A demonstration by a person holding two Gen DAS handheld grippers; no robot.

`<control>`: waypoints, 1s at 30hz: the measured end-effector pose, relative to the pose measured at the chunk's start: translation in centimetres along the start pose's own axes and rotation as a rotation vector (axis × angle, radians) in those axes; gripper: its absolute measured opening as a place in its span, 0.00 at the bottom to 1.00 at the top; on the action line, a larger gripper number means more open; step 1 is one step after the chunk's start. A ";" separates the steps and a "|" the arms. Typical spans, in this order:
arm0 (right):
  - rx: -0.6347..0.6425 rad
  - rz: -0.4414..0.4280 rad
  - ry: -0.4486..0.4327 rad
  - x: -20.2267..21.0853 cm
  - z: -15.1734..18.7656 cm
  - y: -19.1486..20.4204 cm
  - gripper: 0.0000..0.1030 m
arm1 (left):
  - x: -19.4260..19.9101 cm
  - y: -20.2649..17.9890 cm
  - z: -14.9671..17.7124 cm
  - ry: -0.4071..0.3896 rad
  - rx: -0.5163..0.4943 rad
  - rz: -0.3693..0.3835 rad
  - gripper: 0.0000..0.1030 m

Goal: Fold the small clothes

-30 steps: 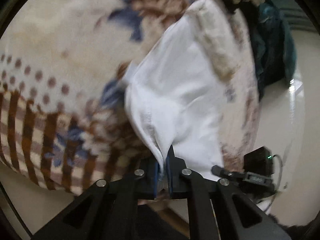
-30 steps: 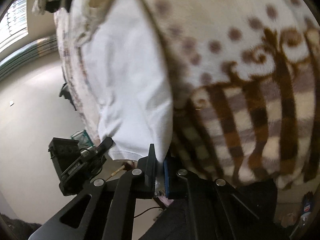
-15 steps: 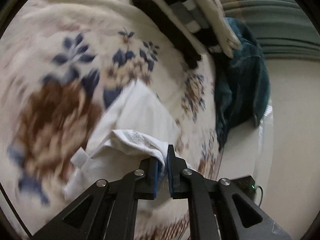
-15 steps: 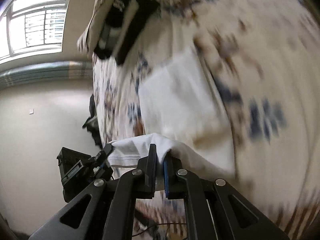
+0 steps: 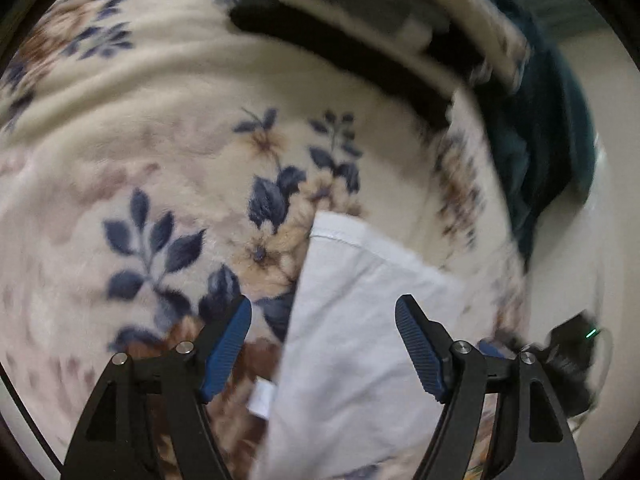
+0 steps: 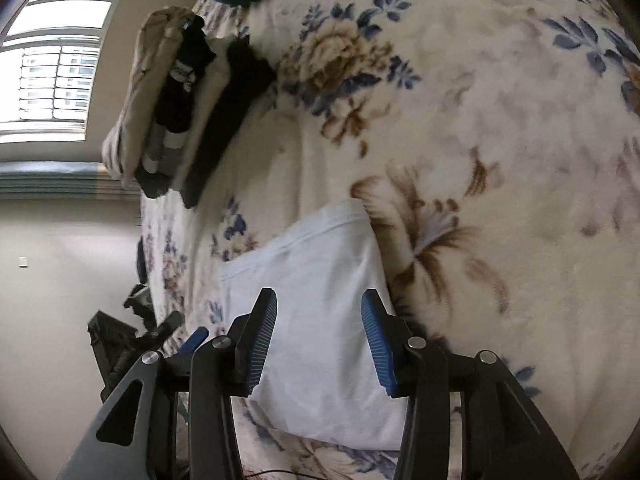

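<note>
A white garment (image 5: 352,340) lies folded flat on the floral blanket (image 5: 168,160). It also shows in the right wrist view (image 6: 320,320). My left gripper (image 5: 323,316) is open just above the garment's near part and holds nothing. My right gripper (image 6: 319,306) is open over the garment's other side, also empty. A small white tag (image 5: 261,399) sticks out at the garment's left edge.
A stack of folded clothes in black, grey and beige (image 6: 180,96) lies at the far end of the blanket, also in the left wrist view (image 5: 380,28). A dark teal cloth (image 5: 540,152) hangs at the bed's edge. A black device (image 6: 120,344) stands beside the bed.
Both grippers carried the garment's edge forward over itself, then opened and let it go. The garment now lies folded on the blanket.
</note>
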State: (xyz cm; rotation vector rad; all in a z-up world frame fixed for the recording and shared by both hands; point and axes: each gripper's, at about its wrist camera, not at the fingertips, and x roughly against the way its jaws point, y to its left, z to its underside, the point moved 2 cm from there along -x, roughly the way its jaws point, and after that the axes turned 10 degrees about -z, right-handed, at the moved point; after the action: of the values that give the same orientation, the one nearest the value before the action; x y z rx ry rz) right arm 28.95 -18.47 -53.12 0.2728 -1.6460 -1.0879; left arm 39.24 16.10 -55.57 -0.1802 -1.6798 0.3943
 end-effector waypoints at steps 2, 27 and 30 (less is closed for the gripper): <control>-0.008 0.029 0.011 -0.9 -0.2 -0.4 0.45 | -2.2 -0.5 -1.0 0.013 -0.030 -0.008 0.68; 0.047 0.173 0.071 -4.3 -3.5 0.5 0.39 | -0.2 5.4 1.4 0.099 0.079 0.188 0.51; 0.021 0.143 0.122 -2.3 -0.1 -0.7 0.41 | -0.8 6.5 4.9 0.172 0.123 0.228 0.51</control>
State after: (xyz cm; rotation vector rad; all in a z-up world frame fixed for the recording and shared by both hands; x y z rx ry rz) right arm 29.70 -17.44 -55.13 0.2268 -1.5445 -0.9296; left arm 33.85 21.16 -59.13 -0.3075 -1.4650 0.6344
